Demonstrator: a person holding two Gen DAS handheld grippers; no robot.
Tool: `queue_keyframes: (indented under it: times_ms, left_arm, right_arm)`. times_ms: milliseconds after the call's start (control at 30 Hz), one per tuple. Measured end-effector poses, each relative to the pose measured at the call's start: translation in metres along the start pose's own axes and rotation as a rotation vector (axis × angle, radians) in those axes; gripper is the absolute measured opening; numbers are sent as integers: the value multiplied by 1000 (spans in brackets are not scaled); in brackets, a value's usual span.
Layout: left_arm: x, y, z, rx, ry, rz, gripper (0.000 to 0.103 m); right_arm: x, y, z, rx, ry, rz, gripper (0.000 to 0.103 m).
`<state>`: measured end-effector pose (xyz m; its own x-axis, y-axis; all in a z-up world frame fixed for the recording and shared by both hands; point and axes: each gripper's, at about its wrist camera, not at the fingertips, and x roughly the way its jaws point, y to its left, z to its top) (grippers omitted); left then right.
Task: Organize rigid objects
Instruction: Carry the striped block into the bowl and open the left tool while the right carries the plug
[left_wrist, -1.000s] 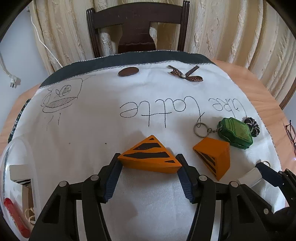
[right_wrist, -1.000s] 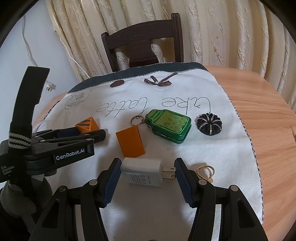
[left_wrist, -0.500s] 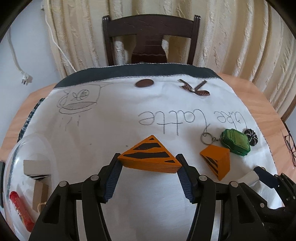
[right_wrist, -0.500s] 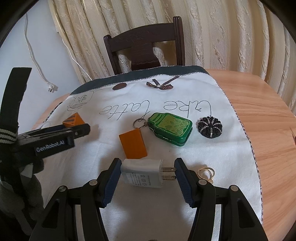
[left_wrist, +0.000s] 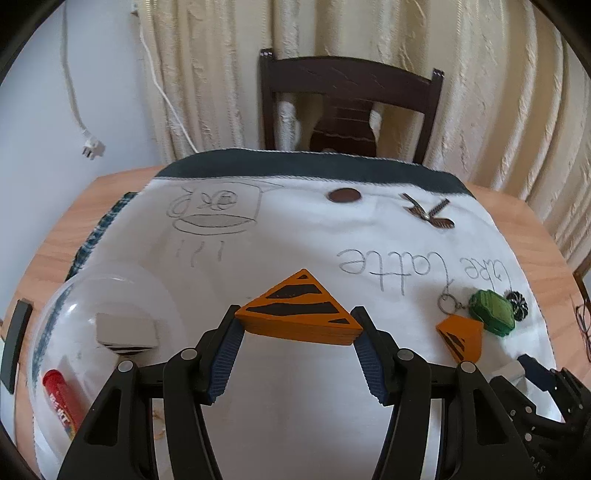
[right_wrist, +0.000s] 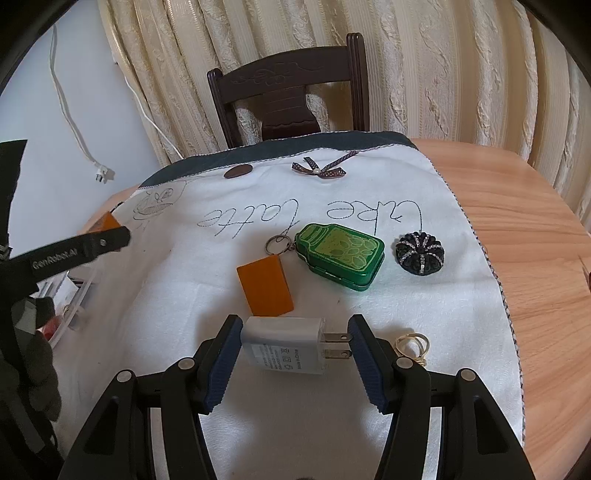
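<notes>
Two handheld grippers work over a white embroidered cloth (right_wrist: 369, 369) on a round wooden tabletop (right_wrist: 535, 229), each already loaded. The left gripper (left_wrist: 297, 332) has its jaws pinching an orange wedge with black stripes (left_wrist: 299, 310) by its two side corners, the block sitting level between the blue pads and lifted clear of the cloth; a clear plastic bin (left_wrist: 59, 332) holding a red tube (left_wrist: 61, 402) and a pale block lies just to its left, likely its destination. The right gripper (right_wrist: 293, 354) has its jaws clamped on a white USB wall charger (right_wrist: 284, 347), one pad on the body, the other against the prong tips. That end-on hold looks the weaker one: the narrow metal prongs could slip or let the charger pivot and drop. The wedge's slanted corners could likewise squirt out if pressure eases over the bin's rim. A second orange block (right_wrist: 264, 286), a green tin keychain (right_wrist: 341, 254), a black beaded ornament (right_wrist: 419, 251) and a gold ring (right_wrist: 412, 345) wait on the cloth.
</notes>
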<state>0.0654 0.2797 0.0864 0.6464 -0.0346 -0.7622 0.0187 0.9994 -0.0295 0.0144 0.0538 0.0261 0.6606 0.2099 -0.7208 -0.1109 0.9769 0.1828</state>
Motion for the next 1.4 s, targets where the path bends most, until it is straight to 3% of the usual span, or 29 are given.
queue_keyframes:
  times_ms: [667,1033,1400]
  left_arm:
    - [-14,73,-4,-115,-64,133,60]
    - [-18,104,-10,-162,-74,157,60]
    - [-21,141,-18,-219,-79,179,60]
  right_arm:
    - [-7,11,7,-21,-28,-28,62]
    - [-25,59,25,-123,-71,11,62]
    - [-20,126,39,-224,-74,105,62]
